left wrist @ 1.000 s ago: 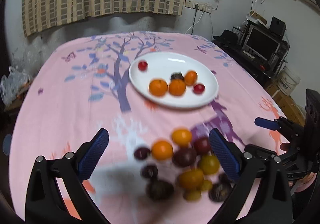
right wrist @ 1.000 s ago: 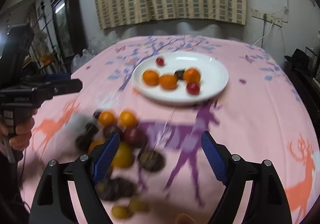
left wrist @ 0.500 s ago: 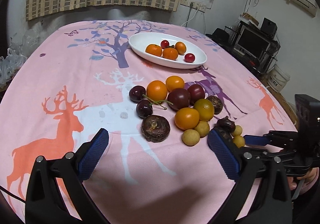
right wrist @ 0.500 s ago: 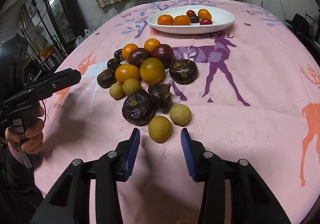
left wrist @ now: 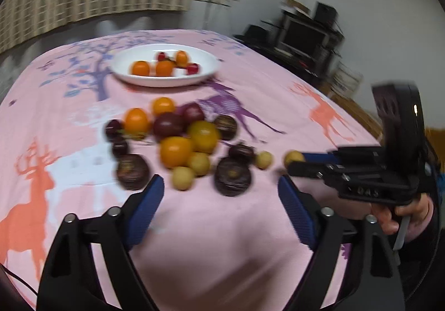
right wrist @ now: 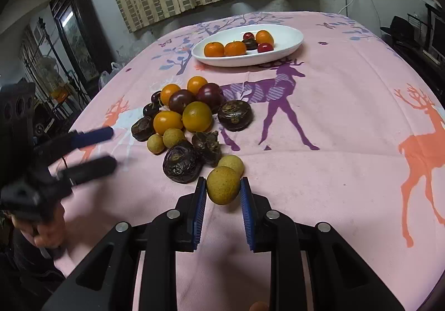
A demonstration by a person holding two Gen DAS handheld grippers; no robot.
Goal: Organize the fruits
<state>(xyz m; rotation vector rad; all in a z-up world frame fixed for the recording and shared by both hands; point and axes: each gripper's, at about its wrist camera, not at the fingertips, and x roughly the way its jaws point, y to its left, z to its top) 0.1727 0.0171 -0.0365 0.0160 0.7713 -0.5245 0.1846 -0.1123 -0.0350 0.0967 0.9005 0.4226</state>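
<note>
A pile of loose fruit (right wrist: 192, 116) lies on the pink tablecloth: oranges, dark plums, brown wrinkled fruits and small yellow longans. A white plate (right wrist: 289, 41) farther back holds oranges and red fruits. My right gripper (right wrist: 223, 190) is shut on a yellow longan (right wrist: 223, 185) at the pile's near edge. In the left wrist view that longan (left wrist: 293, 157) sits between the right gripper's tips. My left gripper (left wrist: 221, 194) is open and empty, just short of the pile (left wrist: 178, 141); the plate (left wrist: 207, 72) lies beyond it.
The pink deer-print cloth (right wrist: 347, 116) covers the whole table. A dark cabinet (right wrist: 75, 24) stands left of the table, and a TV stand (left wrist: 303, 35) stands to the right. A checked curtain hangs on the far wall.
My right gripper has closed from partly open onto the near longan. My left gripper has shifted, so the pile sits closer to its fingers; its view is blurred by motion.
</note>
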